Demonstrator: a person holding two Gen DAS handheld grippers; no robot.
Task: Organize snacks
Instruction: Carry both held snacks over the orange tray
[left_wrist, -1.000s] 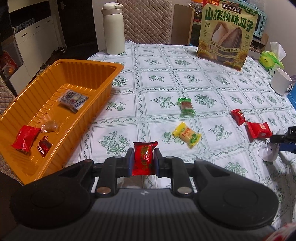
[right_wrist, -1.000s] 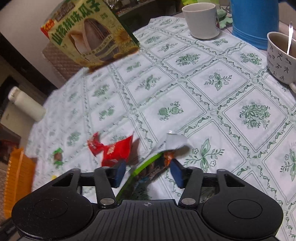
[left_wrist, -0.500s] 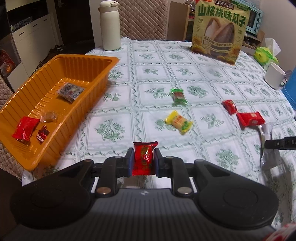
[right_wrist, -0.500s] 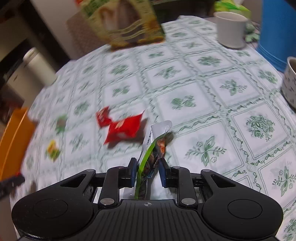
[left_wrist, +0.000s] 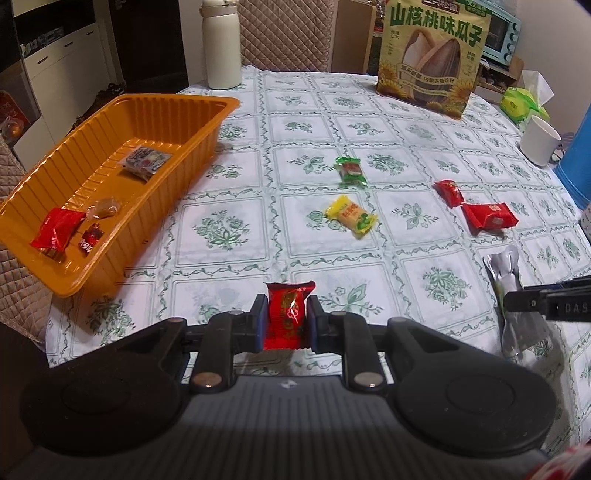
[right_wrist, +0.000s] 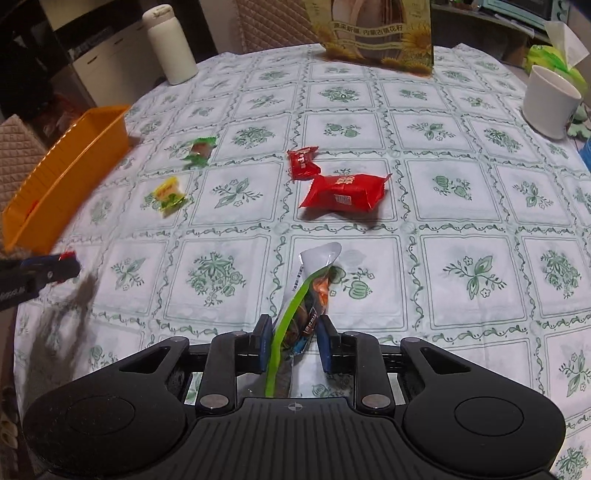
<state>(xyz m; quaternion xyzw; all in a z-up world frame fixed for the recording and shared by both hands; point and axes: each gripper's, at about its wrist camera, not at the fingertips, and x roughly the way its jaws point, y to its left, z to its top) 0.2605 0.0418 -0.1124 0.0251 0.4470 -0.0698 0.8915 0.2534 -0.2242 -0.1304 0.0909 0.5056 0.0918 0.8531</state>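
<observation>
My left gripper (left_wrist: 285, 316) is shut on a red candy packet (left_wrist: 289, 314), held above the table's near edge, right of the orange tray (left_wrist: 177, 147). The tray holds several snacks, among them a red packet (left_wrist: 55, 230). My right gripper (right_wrist: 293, 341) is shut on a silver-and-green snack pouch (right_wrist: 310, 284), which also shows in the left wrist view (left_wrist: 511, 291). Loose on the tablecloth lie a green candy (left_wrist: 350, 170), a yellow candy (left_wrist: 351, 216), a small red candy (left_wrist: 448, 192) and a larger red packet (left_wrist: 489, 218).
A big sunflower-seed bag (left_wrist: 432, 55) stands at the back. A white bottle (left_wrist: 221, 42) stands back left. A white cup (left_wrist: 539, 140), a tissue pack (left_wrist: 524, 103) and a blue container (left_wrist: 578, 162) stand at the right.
My right gripper closed on the pouch and lifted it, swinging to face the tray. My left gripper drew back toward the near edge with the red candy.
</observation>
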